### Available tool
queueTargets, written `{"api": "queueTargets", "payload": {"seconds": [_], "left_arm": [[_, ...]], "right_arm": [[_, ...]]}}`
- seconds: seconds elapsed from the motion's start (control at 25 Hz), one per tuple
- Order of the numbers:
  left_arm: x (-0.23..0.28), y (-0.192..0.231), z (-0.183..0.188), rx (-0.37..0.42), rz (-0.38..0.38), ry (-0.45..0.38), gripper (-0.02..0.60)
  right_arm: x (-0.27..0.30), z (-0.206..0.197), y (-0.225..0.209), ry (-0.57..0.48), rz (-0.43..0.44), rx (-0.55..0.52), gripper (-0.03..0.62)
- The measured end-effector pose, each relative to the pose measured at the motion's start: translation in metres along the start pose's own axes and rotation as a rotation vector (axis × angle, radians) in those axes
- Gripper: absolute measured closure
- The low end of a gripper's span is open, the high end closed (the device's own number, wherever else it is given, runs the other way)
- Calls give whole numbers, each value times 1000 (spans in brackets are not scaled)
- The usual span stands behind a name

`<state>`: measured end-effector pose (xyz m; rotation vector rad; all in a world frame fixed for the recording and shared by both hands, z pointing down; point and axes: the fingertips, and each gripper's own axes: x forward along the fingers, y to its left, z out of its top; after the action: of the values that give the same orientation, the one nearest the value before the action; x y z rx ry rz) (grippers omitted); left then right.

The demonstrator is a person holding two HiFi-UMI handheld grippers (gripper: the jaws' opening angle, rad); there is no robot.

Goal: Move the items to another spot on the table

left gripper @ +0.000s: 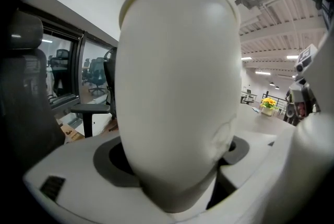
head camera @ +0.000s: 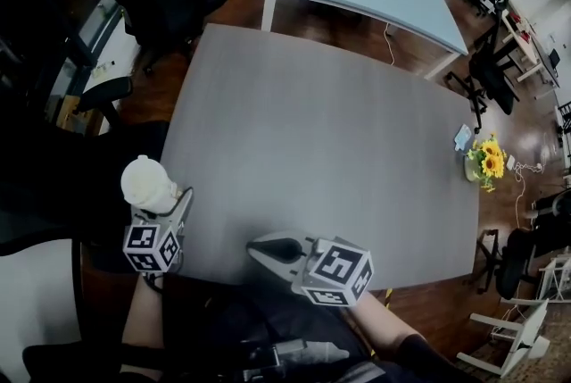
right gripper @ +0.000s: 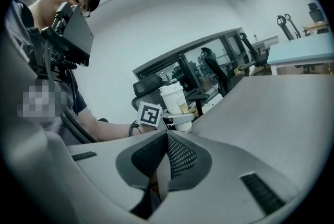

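Found lidded paper cup [head camera: 147,182] pinched upright in widely spread jaws of left gripper [head camera: 163,201], at left edge of worktop [head camera: 339,149]. Found jaws of right gripper [head camera: 257,247] pressed together, empty, near front edge.

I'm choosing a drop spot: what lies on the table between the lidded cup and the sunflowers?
In the head view the grey table is bare between the lidded cup and the sunflowers, save a small pale item right beside them.
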<state>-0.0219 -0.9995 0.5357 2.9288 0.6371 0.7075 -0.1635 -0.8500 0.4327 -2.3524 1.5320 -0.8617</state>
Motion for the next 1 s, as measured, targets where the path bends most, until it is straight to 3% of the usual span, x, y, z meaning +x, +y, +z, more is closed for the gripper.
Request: {"api": "queueTargets", "payload": {"seconds": [0.24, 0.44, 0.68, 0.88, 1.0], "left_arm": [[24, 21, -5, 30, 97, -49, 165], [49, 32, -15, 88, 114, -48, 164], [72, 33, -23, 99, 144, -47, 164], [74, 31, -23, 171, 142, -63, 163], [71, 32, -26, 159, 144, -64, 163]], "right_arm": [[8, 6, -4, 36, 9, -22, 609], [14, 8, -1, 67, 11, -34, 609], [1, 9, -5, 61, -22, -28, 609], [0, 3, -11, 57, -24, -10, 609], [0, 5, -13, 42, -17, -9, 609]]}}
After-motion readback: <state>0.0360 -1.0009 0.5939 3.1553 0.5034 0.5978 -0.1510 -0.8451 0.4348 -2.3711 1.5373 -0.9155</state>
